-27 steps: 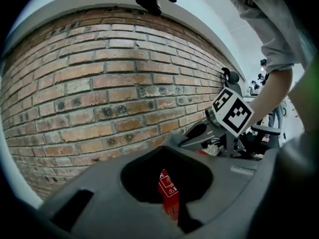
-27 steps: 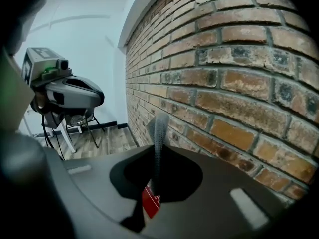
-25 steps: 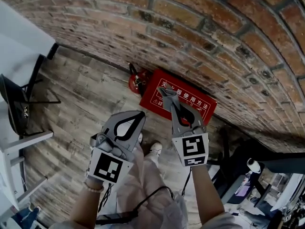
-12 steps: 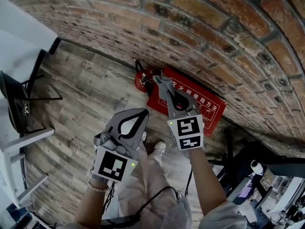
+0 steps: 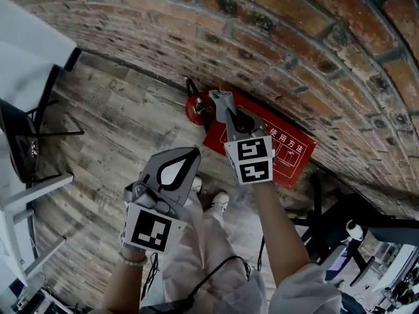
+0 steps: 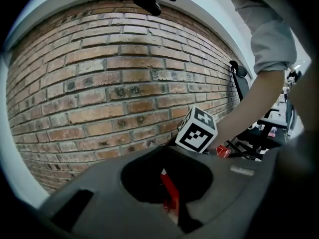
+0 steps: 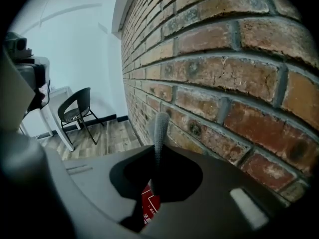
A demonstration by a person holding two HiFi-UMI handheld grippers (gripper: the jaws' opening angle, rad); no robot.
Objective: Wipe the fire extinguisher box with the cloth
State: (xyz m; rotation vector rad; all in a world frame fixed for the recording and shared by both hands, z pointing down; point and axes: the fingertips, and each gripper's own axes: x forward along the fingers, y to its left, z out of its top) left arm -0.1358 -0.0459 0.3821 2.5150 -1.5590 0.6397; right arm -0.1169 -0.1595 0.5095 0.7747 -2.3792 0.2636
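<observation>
Though no cloth shows, the flat red fire extinguisher box (image 5: 288,152) lies on the wooden plank floor (image 5: 118,123), its long axis along the brick wall (image 5: 294,51). Pressed together and empty, the right tongs (image 5: 221,98) hover above the box's left end; the left tongs (image 5: 194,153), also pressed together, sit farther back.
</observation>
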